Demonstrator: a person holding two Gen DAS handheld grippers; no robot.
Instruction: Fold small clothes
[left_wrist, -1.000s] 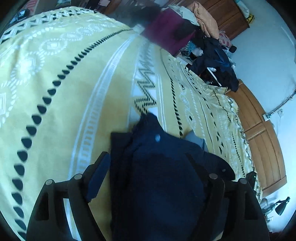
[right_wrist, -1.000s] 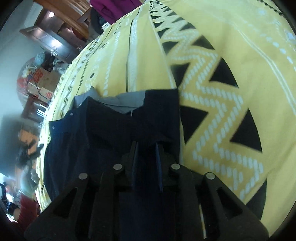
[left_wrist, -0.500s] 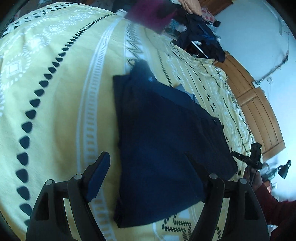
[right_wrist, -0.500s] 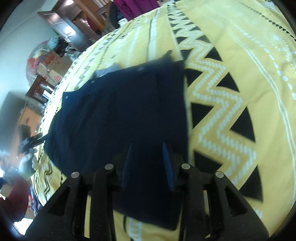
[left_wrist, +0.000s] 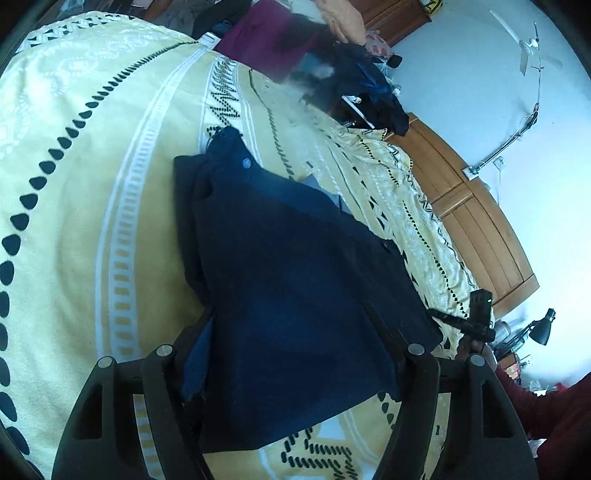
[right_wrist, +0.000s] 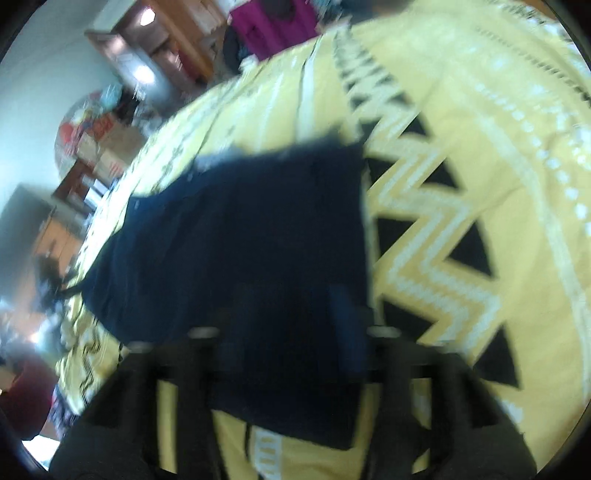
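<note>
Already doubled over, the navy garment (left_wrist: 295, 280) lies flat on the yellow patterned bedspread (left_wrist: 92, 206), a grey inner layer peeking out at its far edge. The left gripper (left_wrist: 291, 354) hangs above the near hem, fingers spread wide and empty. The right gripper (right_wrist: 291, 332) is blurred; its fingers look parted with nothing between them. Probably one fold is done, and the next move calls for pinching the near edge for another fold.
</note>
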